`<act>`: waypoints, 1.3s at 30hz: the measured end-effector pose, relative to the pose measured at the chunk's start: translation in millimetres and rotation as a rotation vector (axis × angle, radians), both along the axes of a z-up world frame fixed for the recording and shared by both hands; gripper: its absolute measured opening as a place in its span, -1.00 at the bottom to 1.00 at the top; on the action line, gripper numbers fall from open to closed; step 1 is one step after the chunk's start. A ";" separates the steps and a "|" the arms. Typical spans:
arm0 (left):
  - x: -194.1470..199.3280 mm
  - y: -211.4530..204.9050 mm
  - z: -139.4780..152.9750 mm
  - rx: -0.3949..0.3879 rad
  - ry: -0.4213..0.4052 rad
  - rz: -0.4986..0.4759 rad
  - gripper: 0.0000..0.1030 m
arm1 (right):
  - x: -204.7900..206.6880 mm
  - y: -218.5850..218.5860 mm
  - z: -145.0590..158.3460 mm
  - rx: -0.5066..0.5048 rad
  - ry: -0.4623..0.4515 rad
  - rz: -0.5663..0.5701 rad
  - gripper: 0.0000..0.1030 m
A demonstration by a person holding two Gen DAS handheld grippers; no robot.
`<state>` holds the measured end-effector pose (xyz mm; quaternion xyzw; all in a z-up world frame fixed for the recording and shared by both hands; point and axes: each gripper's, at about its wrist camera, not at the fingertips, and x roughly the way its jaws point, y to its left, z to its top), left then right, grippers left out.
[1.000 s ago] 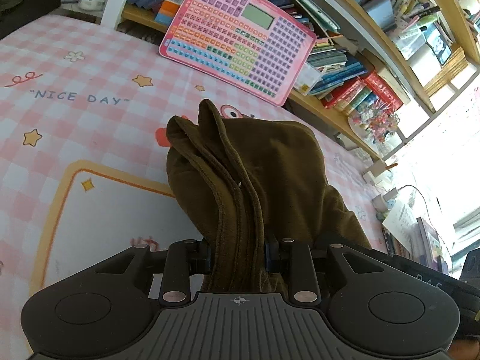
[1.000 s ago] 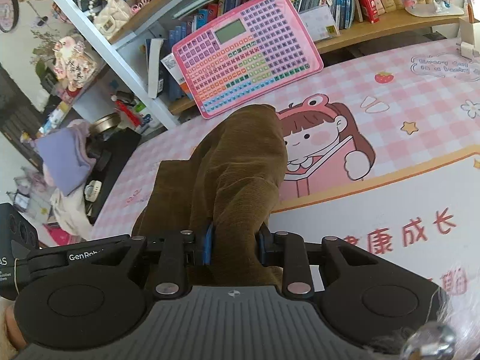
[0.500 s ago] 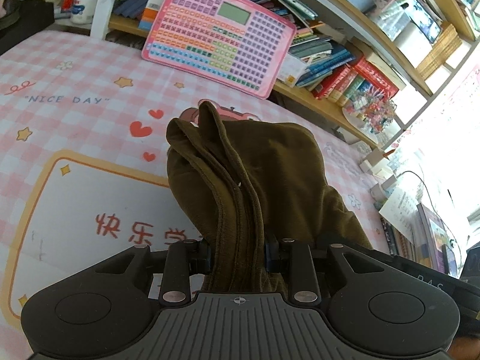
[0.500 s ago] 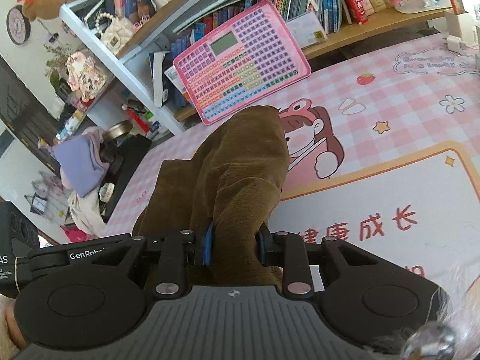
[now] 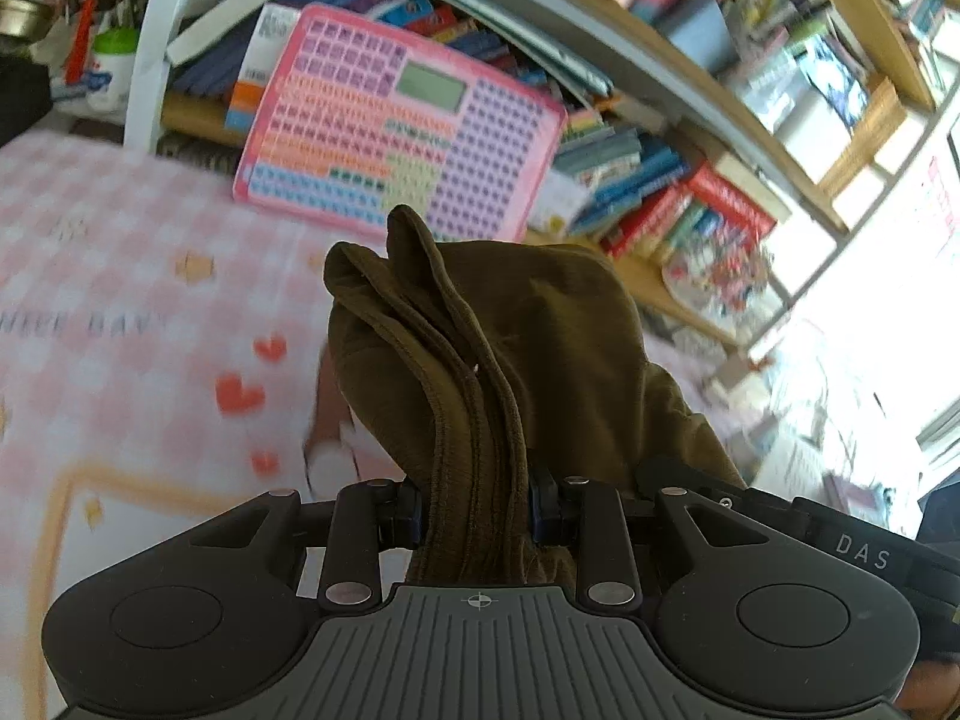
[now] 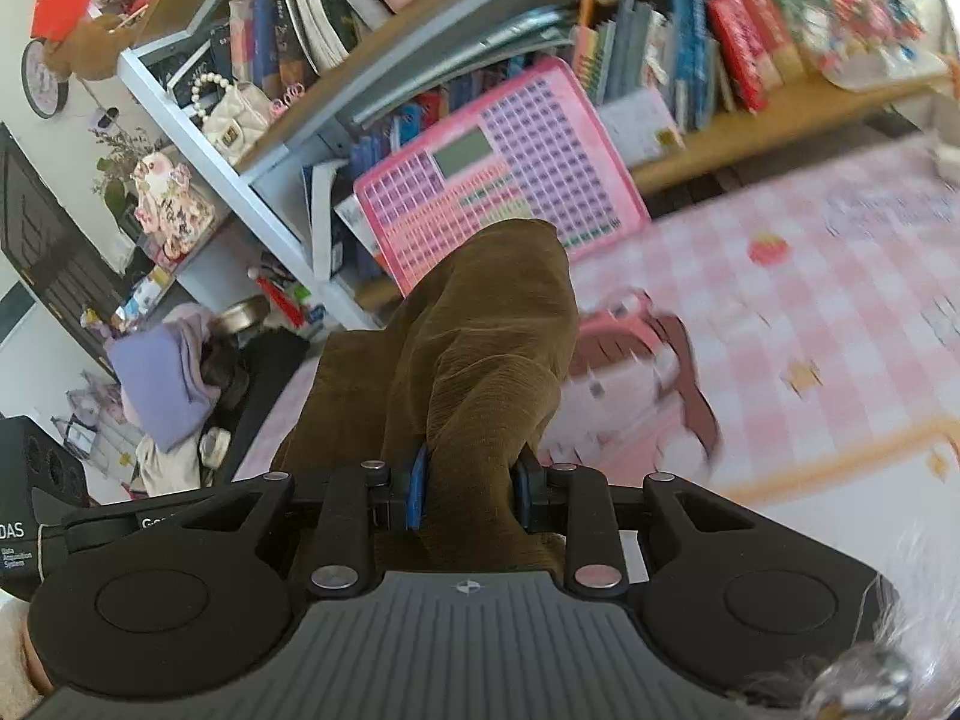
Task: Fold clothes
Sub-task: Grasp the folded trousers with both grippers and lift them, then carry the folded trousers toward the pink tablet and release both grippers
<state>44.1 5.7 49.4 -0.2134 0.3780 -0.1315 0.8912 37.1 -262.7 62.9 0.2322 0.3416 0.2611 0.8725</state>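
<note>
- Left wrist view: the pink checked table cover (image 5: pixel 120 276) lies open and bare toward its left side. Its far edge is crowded by a pink button board (image 5: pixel 396 126) leaning on the bookshelf (image 5: pixel 708 198).
- Against a second ago, the board sits lower and larger in view, and the "NICE DAY" lettering has slid to the left edge, now blurred.
- The left gripper (image 5: pixel 477 507) is clamped on a thick bunch of the olive-brown garment (image 5: pixel 480 336), whose folds stand up ahead of the jaws, lifted off the cover.
- Right wrist view: the cover (image 6: pixel 810 324) runs free to the right; the shelf frame (image 6: pixel 240 186) and floor clutter crowd the left.
- The cartoon girl print has dropped toward the cover's near edge.
- The right gripper (image 6: pixel 471 492) pinches another bunch of the same garment (image 6: pixel 486 348), pads narrowly apart.
</note>
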 end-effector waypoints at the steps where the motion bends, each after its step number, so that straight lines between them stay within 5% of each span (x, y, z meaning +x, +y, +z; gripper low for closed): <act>1: 10.6 6.7 0.8 -0.006 -0.005 0.000 -0.46 | 10.8 7.4 2.8 0.001 -0.006 0.000 -0.50; 14: 141.9 81.3 -24.1 -0.073 0.004 -0.032 -0.46 | 140.4 82.4 -20.4 0.066 0.049 -0.079 -0.50; 22: 178.3 90.9 -68.7 -0.094 0.058 -0.054 -0.44 | 172.4 92.8 -63.2 0.056 0.129 -0.124 -0.50; 29: 187.4 97.4 -102.6 -0.113 0.129 -0.007 -0.23 | 188.0 79.6 -109.6 0.055 0.247 -0.203 -0.31; 34: 168.5 87.5 -79.5 0.059 0.094 0.060 0.24 | 179.3 78.7 -92.2 0.013 0.193 -0.207 -0.08; 36: 151.2 80.3 -67.1 0.149 0.047 0.089 0.27 | 171.7 76.0 -81.9 0.013 0.168 -0.195 0.16; 39: 116.0 66.9 -54.3 0.223 -0.027 0.090 0.43 | 152.4 75.5 -64.8 -0.038 0.113 -0.185 0.27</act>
